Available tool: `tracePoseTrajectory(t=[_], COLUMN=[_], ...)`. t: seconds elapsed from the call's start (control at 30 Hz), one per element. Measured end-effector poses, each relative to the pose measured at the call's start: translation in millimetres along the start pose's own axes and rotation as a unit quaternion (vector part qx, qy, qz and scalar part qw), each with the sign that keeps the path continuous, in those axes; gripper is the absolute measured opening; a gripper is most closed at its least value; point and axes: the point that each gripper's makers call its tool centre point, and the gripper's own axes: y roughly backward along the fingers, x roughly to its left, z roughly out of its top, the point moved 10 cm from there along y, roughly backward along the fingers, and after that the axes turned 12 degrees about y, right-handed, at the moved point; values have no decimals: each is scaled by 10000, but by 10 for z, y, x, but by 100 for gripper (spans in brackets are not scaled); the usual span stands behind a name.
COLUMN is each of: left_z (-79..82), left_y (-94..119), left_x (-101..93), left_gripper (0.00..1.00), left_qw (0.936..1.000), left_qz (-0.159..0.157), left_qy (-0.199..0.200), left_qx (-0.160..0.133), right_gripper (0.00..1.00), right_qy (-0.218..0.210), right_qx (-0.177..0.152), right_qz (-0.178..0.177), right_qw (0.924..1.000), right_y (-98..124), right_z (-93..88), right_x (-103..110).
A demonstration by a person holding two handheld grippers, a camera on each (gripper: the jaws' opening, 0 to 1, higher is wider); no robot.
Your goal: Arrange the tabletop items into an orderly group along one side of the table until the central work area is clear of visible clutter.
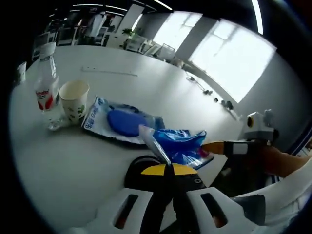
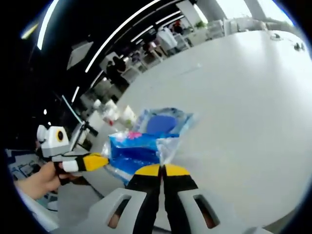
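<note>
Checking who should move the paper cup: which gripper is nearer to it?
Left, as far as these views show. The left gripper, shut on the blue plastic packet, sits a short way from the paper cup. The right gripper lies beyond the packet, farther from the cup.

A broad white bench (image 1: 161,92) runs toward large bright windows (image 1: 234,58) set in a pale wall. Long strip lights (image 2: 122,31) cross the dark ceiling. Beyond the bench's far edge stand desks and chairs (image 2: 170,39), too small to detail.
</note>
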Motion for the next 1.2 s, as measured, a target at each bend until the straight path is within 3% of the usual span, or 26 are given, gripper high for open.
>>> tracePoseTrajectory(t=[0.47,0.77,0.87,1.2], left_z=[143,231,262,349], left_y=[-436,-687,-768,-1061], left_x=[-383,-544,-601,-703], left_gripper=[0,0,0,0], left_qw=[9992,9984,9986,9981], left_qz=[-220,-330,-301,-345], left_qy=[22,101,-70,104], left_qx=[-336,-440,-431,-502], right_gripper=[0,0,0,0], right_qy=[93,115,127,336], right_qx=[-225,-328,-328,-379], right_qz=[-85,-132,-156,-267], right_qw=[9997,9993,9993,9984], right_y=[259,340,354,374], right_z=[256,365,401,565], right_x=[-501,-770,-843,-1140])
